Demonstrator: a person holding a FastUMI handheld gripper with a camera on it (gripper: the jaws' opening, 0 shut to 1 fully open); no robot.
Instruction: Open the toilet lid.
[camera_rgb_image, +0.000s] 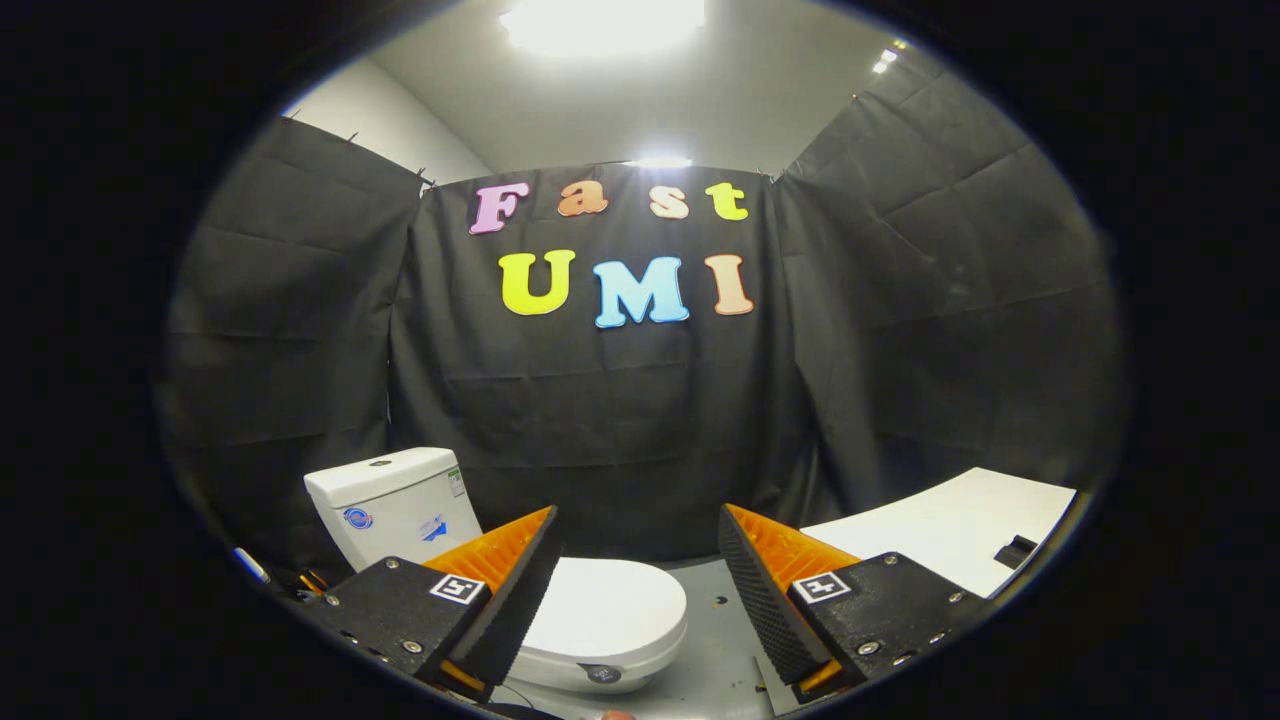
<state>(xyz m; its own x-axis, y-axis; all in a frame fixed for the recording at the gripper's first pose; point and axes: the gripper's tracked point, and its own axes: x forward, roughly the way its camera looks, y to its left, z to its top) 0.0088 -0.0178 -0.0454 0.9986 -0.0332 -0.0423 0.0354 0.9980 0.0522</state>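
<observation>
A white toilet stands on the grey floor, its cistern at the back left. Its lid lies flat and closed over the bowl, partly hidden behind my left finger. My gripper hovers above and in front of the toilet, open, with a wide gap between the fingers and nothing in it. The lid's front rim sits below that gap, apart from both fingers.
A white tabletop stands beyond the right finger, with a small dark object on it. Black cloth walls close the booth behind and on both sides. Grey floor lies between toilet and table.
</observation>
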